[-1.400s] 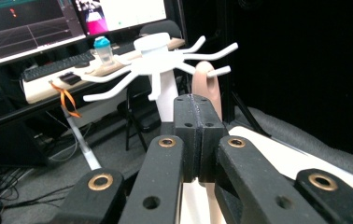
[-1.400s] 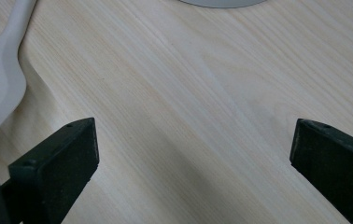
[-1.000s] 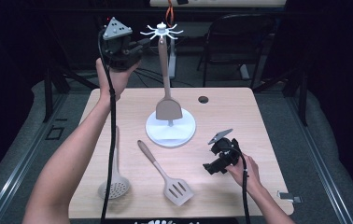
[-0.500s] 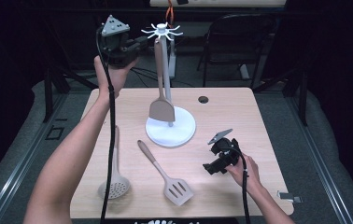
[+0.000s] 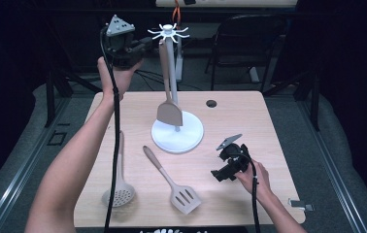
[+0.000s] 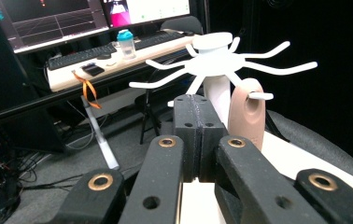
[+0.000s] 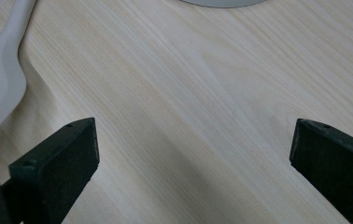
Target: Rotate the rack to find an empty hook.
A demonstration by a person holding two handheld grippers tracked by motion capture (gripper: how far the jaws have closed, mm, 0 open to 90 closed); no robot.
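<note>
Your left hand-held gripper (image 5: pixel 140 46) is raised above the far left of the bench (image 5: pixel 269 126), level with the top of the white rack (image 5: pixel 170 34), and its jaws are pressed together with nothing between them. In the left gripper view, the closed tips (image 6: pixel 196 135) sit just beside the rack's post, near the hanging spatula (image 6: pixel 246 114), whose handle hole is threaded on one of the rack's thin prongs. From the high view, that spatula (image 5: pixel 168 104) hangs down along the post with its blade just above the round white base (image 5: pixel 189 138).

Your right hand-held gripper (image 5: pixel 223 172) rests low on the near right of the bench, its jaws spread wide apart (image 7: pixel 188 158) over bare wood, holding nothing. A slotted turner (image 5: pixel 174 187) lies near the middle front of the bench, and a skimmer spoon (image 5: pixel 118 191) lies to its left, well apart from the right hand-held gripper.
</note>
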